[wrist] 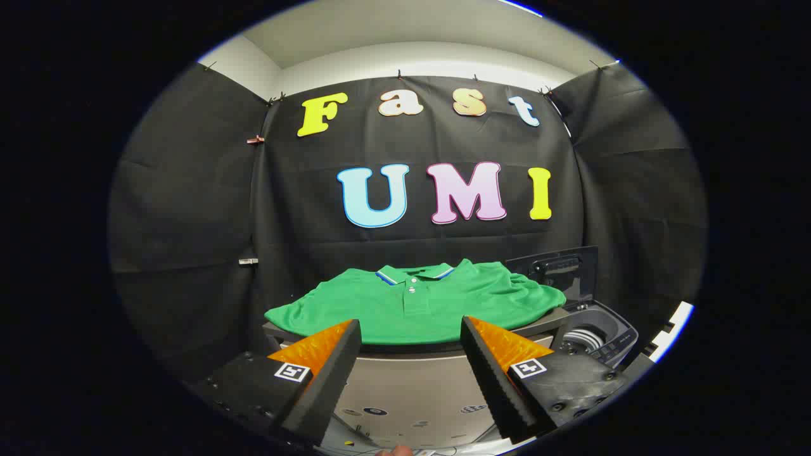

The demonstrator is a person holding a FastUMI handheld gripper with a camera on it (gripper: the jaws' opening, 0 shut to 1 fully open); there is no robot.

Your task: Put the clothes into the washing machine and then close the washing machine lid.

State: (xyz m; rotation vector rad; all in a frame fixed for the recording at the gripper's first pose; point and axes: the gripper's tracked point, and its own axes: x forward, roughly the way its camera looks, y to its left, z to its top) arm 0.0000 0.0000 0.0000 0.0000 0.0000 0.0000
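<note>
Beyond spread claw [410,329], green shirt [415,304], washer [595,329] lid up

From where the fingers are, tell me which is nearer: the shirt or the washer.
The green shirt, spread flat just ahead of the open fingers. The washer, lid up, stands beyond it to the right.

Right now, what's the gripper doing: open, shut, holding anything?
Gripper: open, fingers spread wide and holding nothing. The green polo shirt lies flat just beyond the fingertips, and the washing machine beside it has its lid up.
</note>
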